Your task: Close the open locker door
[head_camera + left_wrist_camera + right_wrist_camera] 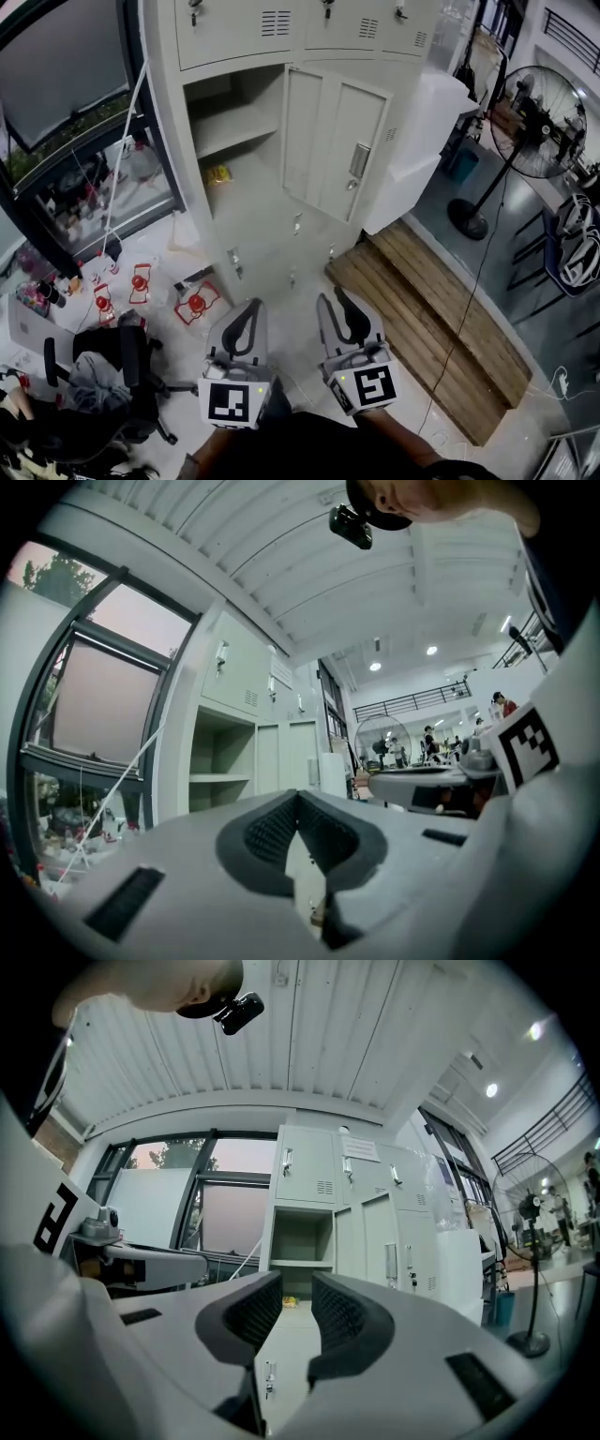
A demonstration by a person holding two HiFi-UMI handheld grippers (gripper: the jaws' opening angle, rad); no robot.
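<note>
The grey locker cabinet (pixel 281 37) stands ahead of me. One door (pixel 333 145) hangs open, swung out to the right of its compartment (pixel 234 131), which has a shelf and a small yellow item (pixel 218 173) inside. The door (pixel 389 1241) and the compartment (pixel 300 1241) also show in the right gripper view, and the door (pixel 281 757) in the left gripper view. Both grippers are held low, well short of the locker and touching nothing. My left gripper (pixel 253 305) (pixel 298 797) is shut, its tips meeting. My right gripper (pixel 333 298) (pixel 296 1283) is open with nothing between its pads.
A wooden pallet (pixel 441 319) lies on the floor at the right, beside a white appliance (pixel 427 141). A standing fan (pixel 544 122) is further right, with a cable across the floor. Red-and-white packets (pixel 197 302) and an office chair (pixel 112 366) sit at the left.
</note>
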